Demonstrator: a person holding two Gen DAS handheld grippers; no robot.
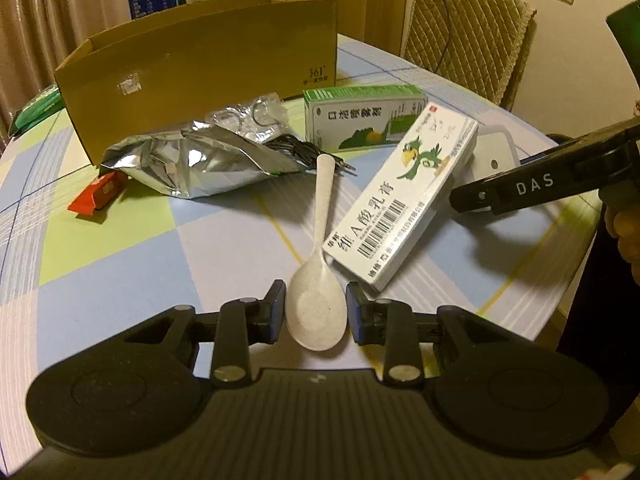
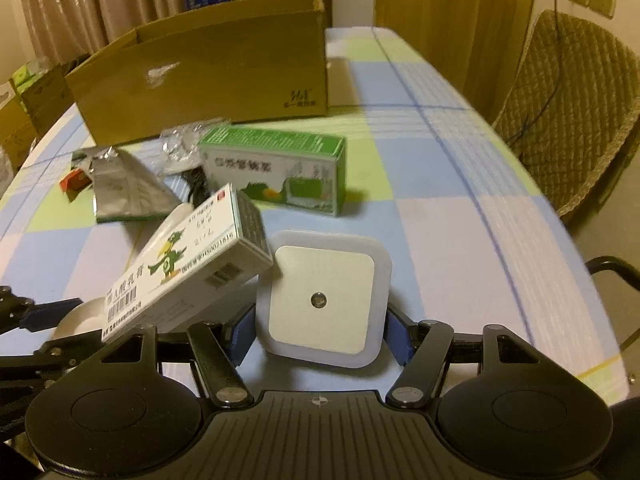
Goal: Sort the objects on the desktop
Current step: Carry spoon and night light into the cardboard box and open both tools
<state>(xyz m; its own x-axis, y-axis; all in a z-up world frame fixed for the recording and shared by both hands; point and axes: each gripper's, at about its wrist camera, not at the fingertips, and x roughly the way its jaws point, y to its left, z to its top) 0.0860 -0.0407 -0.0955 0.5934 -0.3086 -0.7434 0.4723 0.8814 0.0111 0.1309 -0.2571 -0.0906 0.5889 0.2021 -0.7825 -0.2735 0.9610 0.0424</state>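
Observation:
A white spoon point(image 1: 325, 200) lies on the checked tablecloth point(image 1: 140, 264) with its handle pointing away. My left gripper point(image 1: 316, 312) is shut on its bowl, one pad against each side. A white box with a green parrot point(image 1: 404, 196) lies just right of the spoon, one end propped up. Behind it sits a square white night light point(image 2: 322, 292), and my right gripper point(image 2: 320, 336) is shut on its two sides. One right finger point(image 1: 520, 190) reaches in from the right in the left wrist view. The spoon bowl point(image 2: 82, 314) shows at the left edge of the right wrist view.
An open cardboard box point(image 1: 200, 80) stands at the back. In front of it lie a green and white carton point(image 1: 360, 116), a silver foil bag point(image 1: 192, 160), a clear blister point(image 1: 248, 118), a black cable point(image 1: 296, 148) and a red packet point(image 1: 98, 196). A padded chair point(image 2: 568, 112) stands at the right.

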